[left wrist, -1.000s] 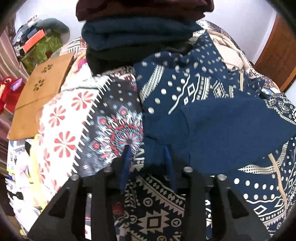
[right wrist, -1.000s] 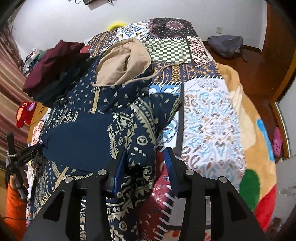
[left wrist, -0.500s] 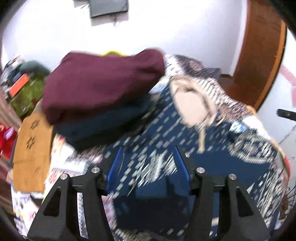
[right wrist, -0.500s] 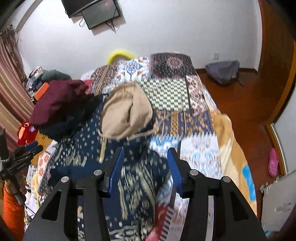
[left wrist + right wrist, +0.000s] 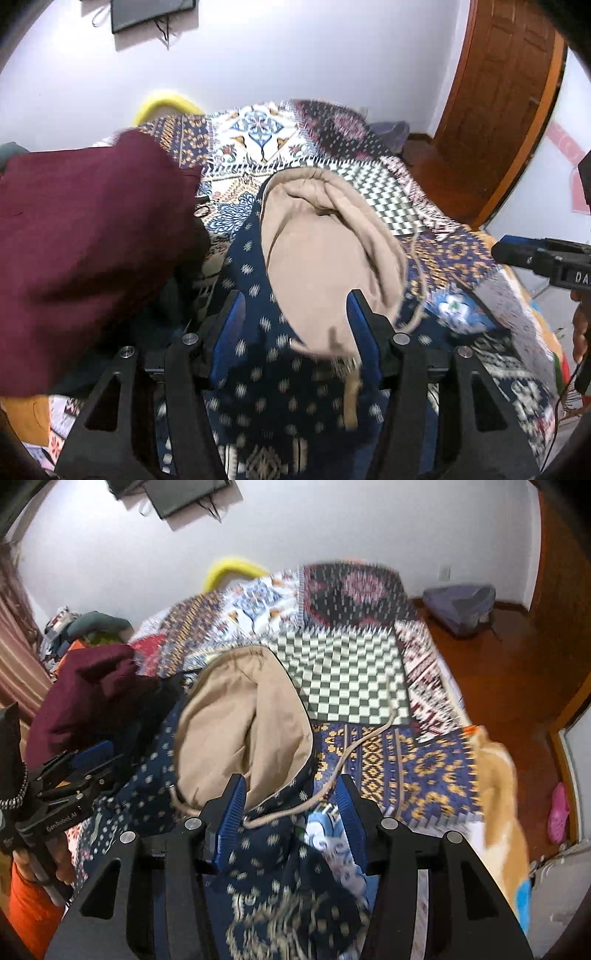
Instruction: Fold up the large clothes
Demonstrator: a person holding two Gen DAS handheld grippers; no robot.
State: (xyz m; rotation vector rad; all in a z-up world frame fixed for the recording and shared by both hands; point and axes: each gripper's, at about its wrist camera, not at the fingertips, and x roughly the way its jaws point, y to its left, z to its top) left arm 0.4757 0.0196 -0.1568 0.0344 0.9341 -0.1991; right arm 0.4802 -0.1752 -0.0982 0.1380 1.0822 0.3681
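Lying across the patchwork bed near its left edge beside a maroon pile, the navy hoodie sits below both the left gripper and right gripper, fingers apart and empty.

The hoodie lay spread on the bed, navy with pale dotted and geometric print. Its hood faced up and open, showing a plain tan lining. A tan drawstring trailed off the hood's right side onto the bedspread.
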